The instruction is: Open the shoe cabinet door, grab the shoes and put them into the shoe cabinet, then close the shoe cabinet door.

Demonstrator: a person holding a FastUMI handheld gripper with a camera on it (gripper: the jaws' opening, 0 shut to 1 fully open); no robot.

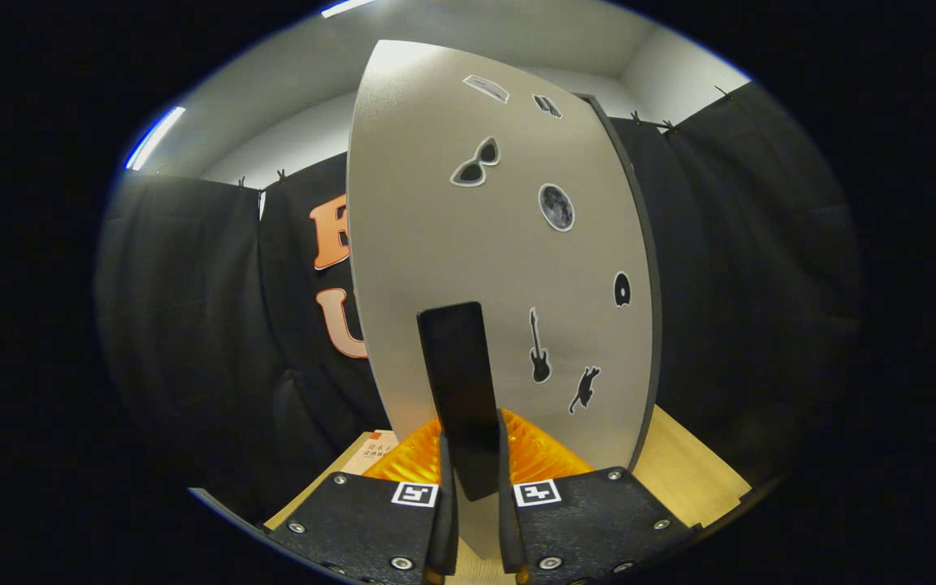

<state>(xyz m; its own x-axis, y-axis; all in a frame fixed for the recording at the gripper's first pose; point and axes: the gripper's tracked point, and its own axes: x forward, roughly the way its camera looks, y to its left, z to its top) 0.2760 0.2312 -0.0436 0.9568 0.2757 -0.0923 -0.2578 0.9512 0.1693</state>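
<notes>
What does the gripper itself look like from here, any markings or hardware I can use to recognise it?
The gripper has two flat black plates, one on each side, each fastened with silver screws along its edges. Each plate carries a small square black-and-white marker near its inner top corner. The two jaws run up narrow and close together between the plates. No cables show.

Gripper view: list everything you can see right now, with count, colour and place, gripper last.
cabinet door: one, pale grey with a dark edge, upright just ahead of the fingers.
door handle: one, black, flat bar on the door, between the fingers.
stickers: about seven, black and white, scattered over the door face.
wooden surface: one, light wood, below and beside the door.
cardboard box: one, tan, printed, beside the door's foot.
gripper: one, both fingers pressed on the door handle.
</notes>
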